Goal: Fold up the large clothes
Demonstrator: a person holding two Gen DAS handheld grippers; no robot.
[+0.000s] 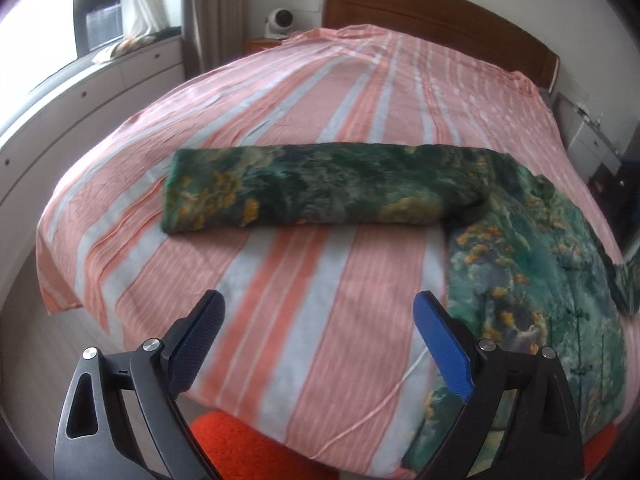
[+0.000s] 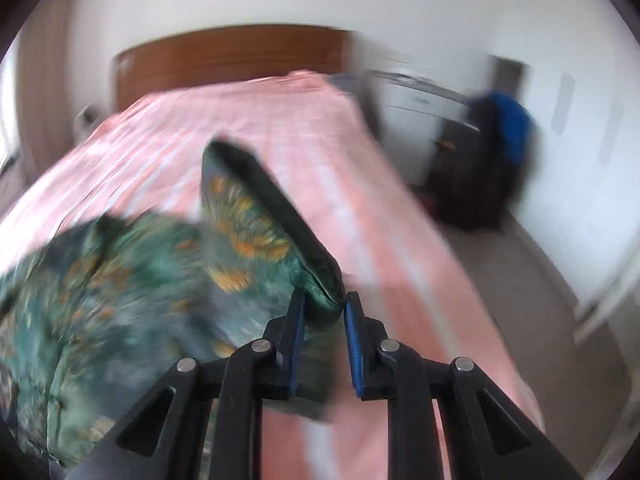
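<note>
Two black linkage arms are seen on the left tool (image 1: 318, 310), each pinned with round silver screws and cut with long triangular slots. Its fingers (image 1: 436, 340) are faced with blue pads, one finely textured. The same build is shown on the right tool (image 2: 324, 300): black arms, silver screws, blue pads.

You have the garment (image 1: 532, 264) lying on the bed (image 1: 304, 288), toward its right side. One sleeve (image 1: 320, 188) stretches left from it across the middle of the bed. The headboard (image 1: 432, 12) stands at the far end. A small camera (image 1: 280, 22) sits on the nightstand (image 1: 262, 45) left of the headboard, and a low cabinet (image 1: 100, 88) runs along the left beneath the window (image 1: 36, 32). Your left tongs (image 1: 320, 304) hover over the near edge, just left of the garment. Your right tongs (image 2: 325, 300) pinch the other sleeve's cuff (image 2: 322, 292) above the bed's right side.
</note>
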